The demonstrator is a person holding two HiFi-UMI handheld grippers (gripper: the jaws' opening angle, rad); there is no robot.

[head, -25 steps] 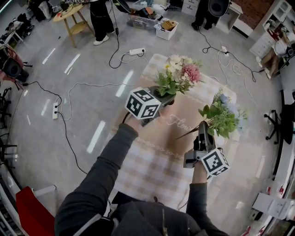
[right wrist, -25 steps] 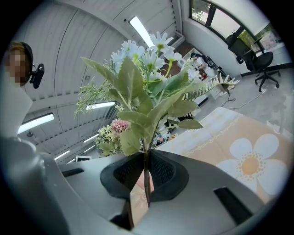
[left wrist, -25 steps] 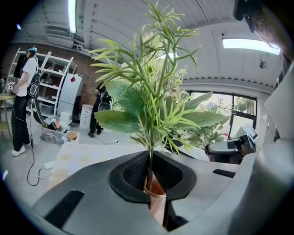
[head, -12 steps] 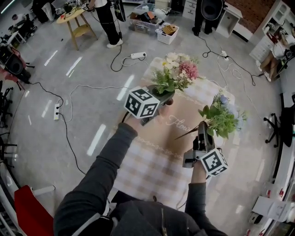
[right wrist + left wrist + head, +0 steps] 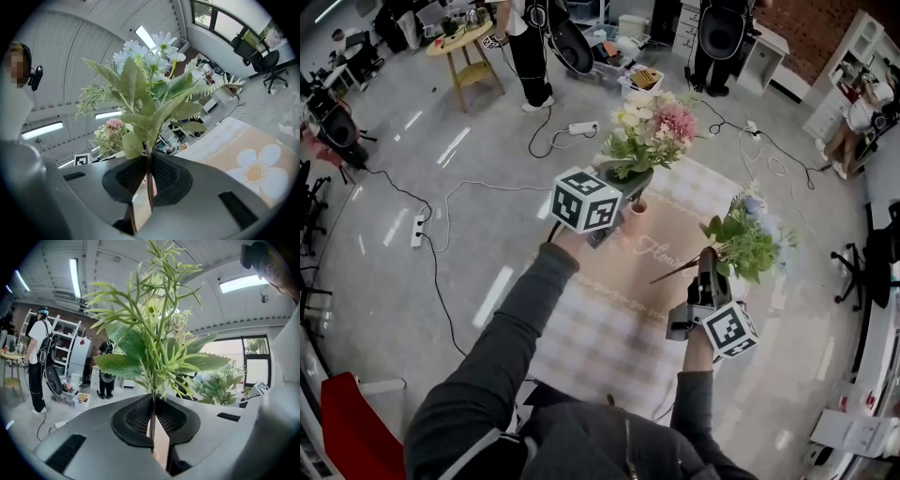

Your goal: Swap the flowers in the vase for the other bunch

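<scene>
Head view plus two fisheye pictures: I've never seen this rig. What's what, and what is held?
No robot: a person holds a two-jaw gripper in each hand. The head view looks down from the person's head onto a checked tablecloth. The other two cameras ride on the grippers, looking along their jaws. The left gripper is shut on the stem of the pink-flowered bunch; the right gripper is shut on the blue-and-white bunch. Neither bunch lies on the cloth.

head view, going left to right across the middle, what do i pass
white power strip on the floor → pink and white bunch → blue and green bunch → black office chair
</scene>
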